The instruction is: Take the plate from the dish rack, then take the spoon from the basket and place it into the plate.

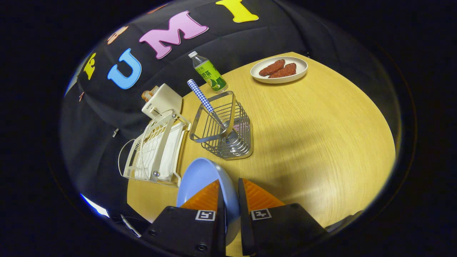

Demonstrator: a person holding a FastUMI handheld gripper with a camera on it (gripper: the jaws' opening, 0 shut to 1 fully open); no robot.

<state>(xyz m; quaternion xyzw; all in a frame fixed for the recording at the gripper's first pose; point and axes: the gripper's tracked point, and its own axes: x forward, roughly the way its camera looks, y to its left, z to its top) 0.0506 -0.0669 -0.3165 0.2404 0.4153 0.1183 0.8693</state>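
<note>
At the left, the dish rack (157, 150) is empty, and the blue plate (198, 178) is clamped by its rim between the closed fingers of the gripper (228, 200). If tilted, it can be dropped. Further right, the spoon (206, 101) is waiting in the basket (225, 132) and could be knocked.

Pale wooden table (321, 135) against black cloth wall (250, 39)

A printed label was seen on the bottle (210, 73), at twelve o'clock from the basket (225, 128); its characters could not be made out. A square coded marker (205, 215) was borne by each finger of the gripper (228, 184), which was closed on the plate (198, 176) rim.
</note>
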